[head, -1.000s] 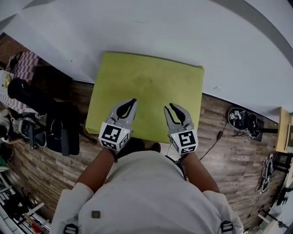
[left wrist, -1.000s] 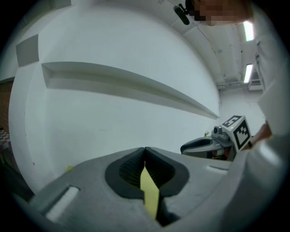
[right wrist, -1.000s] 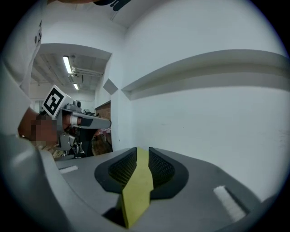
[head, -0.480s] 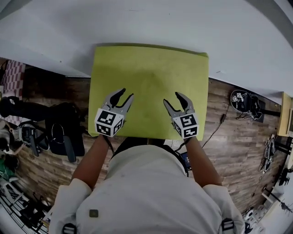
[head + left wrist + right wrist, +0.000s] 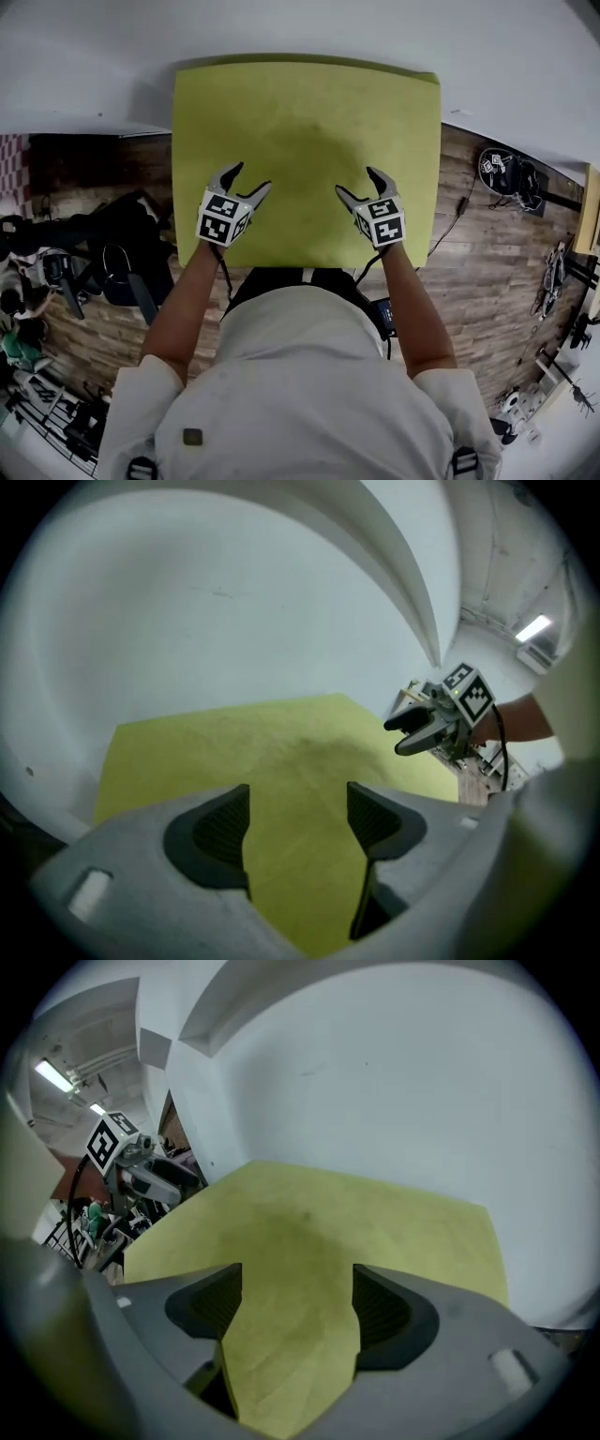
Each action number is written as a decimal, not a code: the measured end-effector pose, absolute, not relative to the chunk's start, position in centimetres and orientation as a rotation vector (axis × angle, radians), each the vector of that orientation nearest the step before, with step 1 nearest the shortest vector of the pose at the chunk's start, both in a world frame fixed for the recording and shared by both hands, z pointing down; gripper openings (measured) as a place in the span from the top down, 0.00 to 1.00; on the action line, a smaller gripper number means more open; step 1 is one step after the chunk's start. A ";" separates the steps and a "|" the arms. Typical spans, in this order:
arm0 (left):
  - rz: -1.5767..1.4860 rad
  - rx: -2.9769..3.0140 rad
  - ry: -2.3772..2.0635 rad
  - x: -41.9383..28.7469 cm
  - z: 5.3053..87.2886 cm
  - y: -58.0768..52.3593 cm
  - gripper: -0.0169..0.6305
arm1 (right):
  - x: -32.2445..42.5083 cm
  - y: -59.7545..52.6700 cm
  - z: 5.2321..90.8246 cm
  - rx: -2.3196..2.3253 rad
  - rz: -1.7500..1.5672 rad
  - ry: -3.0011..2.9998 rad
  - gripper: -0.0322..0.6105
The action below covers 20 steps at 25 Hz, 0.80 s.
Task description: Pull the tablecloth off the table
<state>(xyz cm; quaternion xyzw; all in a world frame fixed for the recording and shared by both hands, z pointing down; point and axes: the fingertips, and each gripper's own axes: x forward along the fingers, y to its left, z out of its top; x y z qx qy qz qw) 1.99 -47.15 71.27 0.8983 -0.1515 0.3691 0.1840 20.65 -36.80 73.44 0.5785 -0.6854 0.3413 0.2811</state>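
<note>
Wood-plank floor (image 5: 487, 272) and a white wall (image 5: 281, 28) frame the head view, where a yellow-green tablecloth (image 5: 305, 141) lies flat over the whole surface, reaching from under the fingers out to the wall ahead of them. The left gripper (image 5: 251, 178) and the right gripper (image 5: 356, 183) hang side by side over the cloth's near part, well apart, each with its marker cube (image 5: 223, 217) behind the fingers, which are spreading. The person's pale shirt (image 5: 300, 375) fills the frame behind both grippers. Dark bags (image 5: 122, 253) sit on the floor out beyond the left fingers, and a bundle of cables (image 5: 502, 173) lies out beyond the right ones. In the left gripper view, the left gripper (image 5: 298, 808) shows its two dark fingers (image 5: 220, 832) standing wide and opening. The gap between them holds nothing pinched, only the tablecloth (image 5: 272, 742) spread smooth below and ahead. The right gripper (image 5: 422, 731) is seen off to the right of these fingers, above the cloth's edge. In the right gripper view, the right gripper (image 5: 295, 1283) likewise has its fingers (image 5: 380, 1307) wide and opening, with only the flat tablecloth (image 5: 328, 1222) beneath and beyond them. The left gripper (image 5: 155, 1180) appears to their left, and the wall (image 5: 403, 1082) rises past the cloth's far edge.
</note>
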 end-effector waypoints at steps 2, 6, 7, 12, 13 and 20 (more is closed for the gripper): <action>1.128 2.522 -0.400 1.7 73.6 -47.1 0.44 | 21.1 -36.6 75.5 1.523 0.933 -1.792 0.35; 1.254 2.486 -0.363 1.0 77.2 -47.6 0.41 | 21.8 -36.1 79.0 1.472 0.973 -1.722 0.33; 1.270 2.468 -0.353 1.0 77.8 -47.4 0.41 | 21.9 -35.9 79.7 1.462 0.979 -1.708 0.32; 1.331 2.410 -0.313 1.0 81.1 -46.5 0.41 | 21.9 -35.3 82.5 1.411 0.988 -1.660 0.32; 1.340 2.403 -0.313 0.9 81.6 -46.3 0.41 | 21.8 -35.3 82.7 1.407 0.976 -1.653 0.33; 1.408 2.499 -0.373 0.6 82.2 -46.3 0.52 | 21.7 -35.0 82.6 1.411 0.956 -1.631 0.33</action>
